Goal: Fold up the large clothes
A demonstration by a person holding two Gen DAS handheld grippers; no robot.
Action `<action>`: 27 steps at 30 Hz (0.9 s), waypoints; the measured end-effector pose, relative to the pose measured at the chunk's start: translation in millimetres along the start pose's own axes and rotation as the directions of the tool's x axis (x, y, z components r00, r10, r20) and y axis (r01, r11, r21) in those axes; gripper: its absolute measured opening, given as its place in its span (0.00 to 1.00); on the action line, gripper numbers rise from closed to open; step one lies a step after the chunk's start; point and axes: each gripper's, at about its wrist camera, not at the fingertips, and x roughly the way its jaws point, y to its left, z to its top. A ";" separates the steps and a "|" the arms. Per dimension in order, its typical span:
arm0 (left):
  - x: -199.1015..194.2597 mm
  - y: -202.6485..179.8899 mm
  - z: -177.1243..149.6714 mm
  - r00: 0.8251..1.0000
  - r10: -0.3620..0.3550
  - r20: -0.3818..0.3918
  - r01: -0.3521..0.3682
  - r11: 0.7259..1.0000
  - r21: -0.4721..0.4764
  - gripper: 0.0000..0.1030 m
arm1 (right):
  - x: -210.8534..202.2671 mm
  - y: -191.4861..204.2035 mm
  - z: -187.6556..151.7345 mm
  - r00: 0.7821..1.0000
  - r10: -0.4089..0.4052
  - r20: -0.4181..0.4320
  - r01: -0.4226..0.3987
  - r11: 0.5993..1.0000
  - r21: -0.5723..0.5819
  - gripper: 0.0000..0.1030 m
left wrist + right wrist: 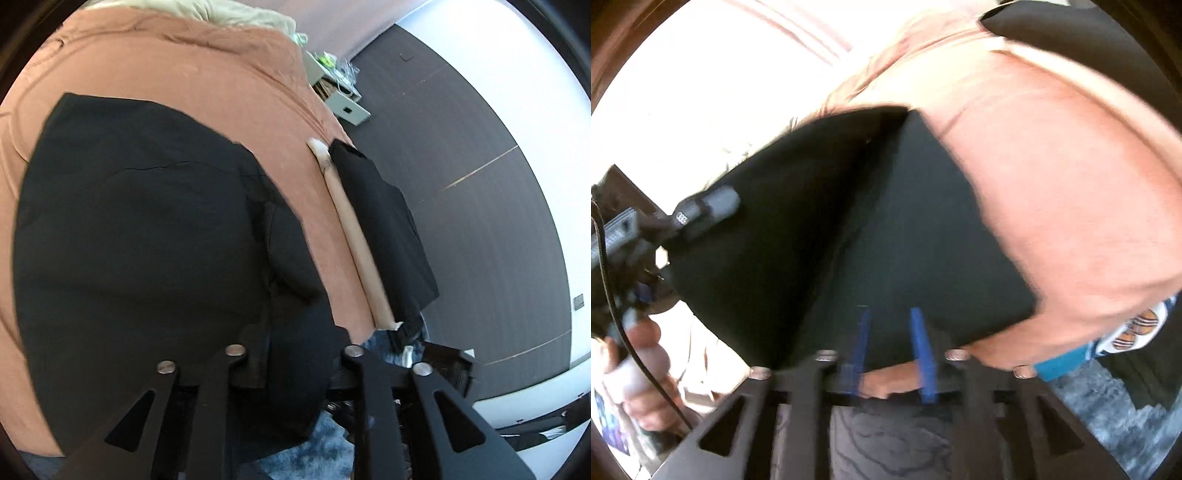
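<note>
Garment: a large black piece of clothing (140,221) is lying spread over the terracotta sheet (207,74) of a bed, one folded flap overlapping near its right edge.
Second black piece: a smaller dark cloth (384,229) is hanging over the bed's side, just beside a pale rail (354,236).
Left gripper: the left gripper (295,354) is hovering over the garment's near edge; its fingertips are lost against the black fabric, so I cannot tell how wide the jaws are standing or whether they are pinching anything.
Right gripper: the right gripper (892,350) is showing two blue fingers (923,354) standing narrowly apart, with the garment's (886,221) edge possibly lying between them; the picture is blurred.
Hand: a hand (639,369) is gripping a device at the left edge of the right wrist view.
Floor: a blue rug (314,450) is lying below the bed.
</note>
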 end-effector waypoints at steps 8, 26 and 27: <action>-42.4 -9.4 -4.5 0.996 -0.051 0.068 0.047 0.997 0.063 0.78 | -25.7 -9.4 1.6 0.996 0.076 0.056 -0.076 0.997 0.005 0.75; -85.9 142.7 -41.3 0.948 0.294 0.121 -0.259 0.935 -0.243 0.71 | 17.4 -3.2 26.0 0.994 0.105 0.039 -0.105 0.994 0.002 0.16; -84.6 145.3 -42.9 0.949 0.292 0.116 -0.258 0.935 -0.244 0.68 | 15.5 -7.9 25.6 0.994 0.098 0.044 -0.099 0.995 0.015 0.16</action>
